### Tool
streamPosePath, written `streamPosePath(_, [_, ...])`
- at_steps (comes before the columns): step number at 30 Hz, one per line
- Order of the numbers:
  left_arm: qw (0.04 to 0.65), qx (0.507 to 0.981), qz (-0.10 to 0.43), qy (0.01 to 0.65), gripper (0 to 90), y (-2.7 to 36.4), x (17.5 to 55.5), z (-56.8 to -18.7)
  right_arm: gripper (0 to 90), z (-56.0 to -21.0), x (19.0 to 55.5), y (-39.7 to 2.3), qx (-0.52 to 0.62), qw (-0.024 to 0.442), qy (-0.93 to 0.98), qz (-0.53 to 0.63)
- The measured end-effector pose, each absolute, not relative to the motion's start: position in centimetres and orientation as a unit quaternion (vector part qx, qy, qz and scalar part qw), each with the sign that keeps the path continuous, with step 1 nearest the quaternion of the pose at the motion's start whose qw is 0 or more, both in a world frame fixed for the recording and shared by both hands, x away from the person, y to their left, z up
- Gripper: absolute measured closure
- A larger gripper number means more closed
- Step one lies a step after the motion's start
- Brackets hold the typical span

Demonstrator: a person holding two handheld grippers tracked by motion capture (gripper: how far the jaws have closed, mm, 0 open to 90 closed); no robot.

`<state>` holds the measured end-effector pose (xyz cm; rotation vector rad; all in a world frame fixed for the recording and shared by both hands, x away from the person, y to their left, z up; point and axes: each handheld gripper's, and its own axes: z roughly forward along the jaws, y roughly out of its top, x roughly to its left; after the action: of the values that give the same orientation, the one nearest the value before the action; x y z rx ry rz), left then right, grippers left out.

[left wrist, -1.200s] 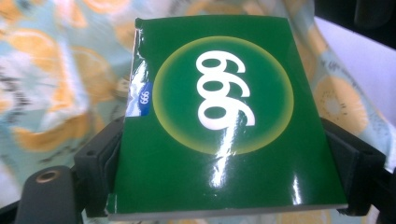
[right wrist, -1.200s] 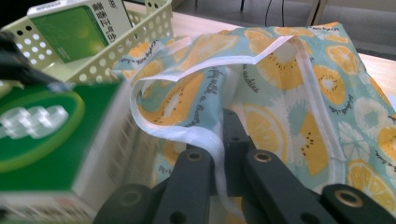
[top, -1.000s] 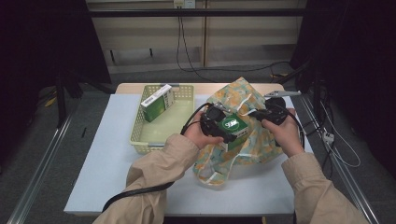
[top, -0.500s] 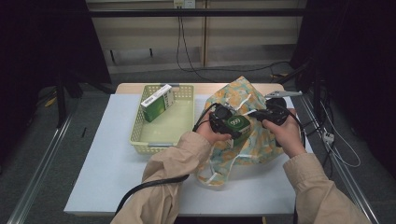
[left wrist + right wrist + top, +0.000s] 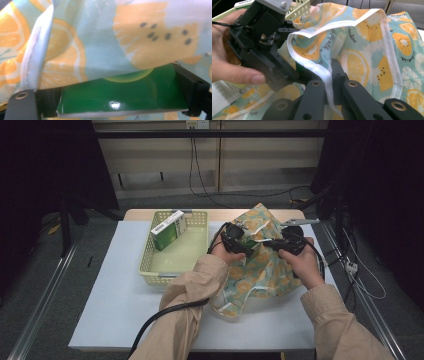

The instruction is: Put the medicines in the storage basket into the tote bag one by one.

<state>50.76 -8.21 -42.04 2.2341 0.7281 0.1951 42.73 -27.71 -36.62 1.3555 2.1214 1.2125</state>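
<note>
1. Left tongs [image 5: 120, 110] pinch a green box [image 5: 122, 96] across its width, the box half inside the mouth of the fruit-print bag [image 5: 100, 37]. The jaws have just been opening; should the pads slacken further, the box may drop short of the opening.
2. Right tongs [image 5: 327, 75], pressed together on the bag's white hem [image 5: 322, 68], hold the mouth up just beside the left tongs; a slipped hem would probably let the cloth fall over the box.
3. Beyond the left tongs, the basket [image 5: 192, 217] on the desk [image 5: 115, 285] holds a second box [image 5: 167, 230], well apart.
</note>
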Motion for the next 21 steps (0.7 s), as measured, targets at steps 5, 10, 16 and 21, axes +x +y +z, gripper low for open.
streamPosePath(5, [0.368,0.890,0.053,0.264,8.7,-7.2,49.8,-41.0,90.0,-36.6,42.7,-28.0,0.481,0.175,0.746,0.425])
streamPosePath(10, [0.393,0.883,0.016,0.256,7.4,-5.9,48.2,-39.4,90.0,-36.8,42.8,-27.9,0.483,0.175,0.747,0.422])
streamPosePath(16, [0.387,0.893,0.002,0.231,8.6,-5.0,46.7,-37.3,90.0,-36.9,42.8,-27.6,0.485,0.177,0.748,0.417])
streamPosePath(21, [0.386,0.897,-0.007,0.216,9.1,-4.1,45.8,-35.8,90.0,-36.9,42.7,-27.3,0.485,0.178,0.749,0.415])
